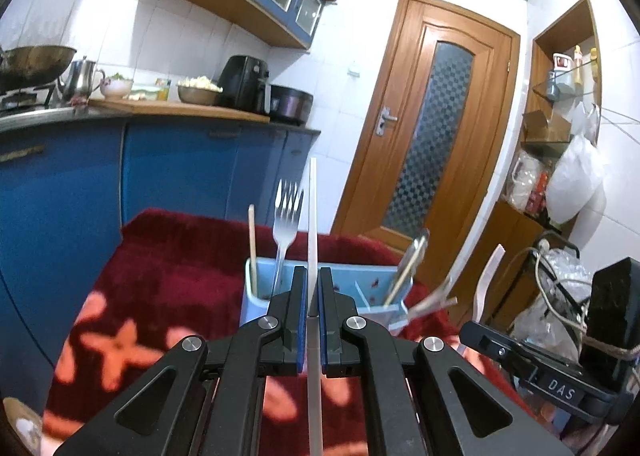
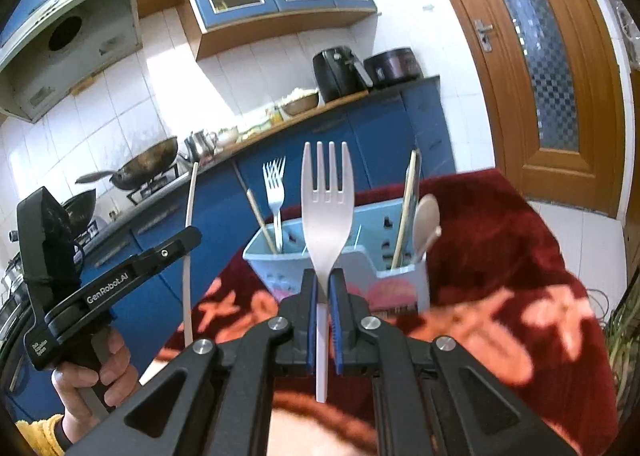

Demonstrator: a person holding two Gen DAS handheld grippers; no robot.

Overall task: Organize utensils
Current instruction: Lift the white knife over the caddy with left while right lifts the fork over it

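Two steel forks stand inside blue caddy.

My left gripper shows its white utensil only edge-on, so I cannot tell its kind. The caddy hides the lower ends of everything standing in it. The red cloth blurs toward its near edge. My own fingers cover the caddy's front wall.
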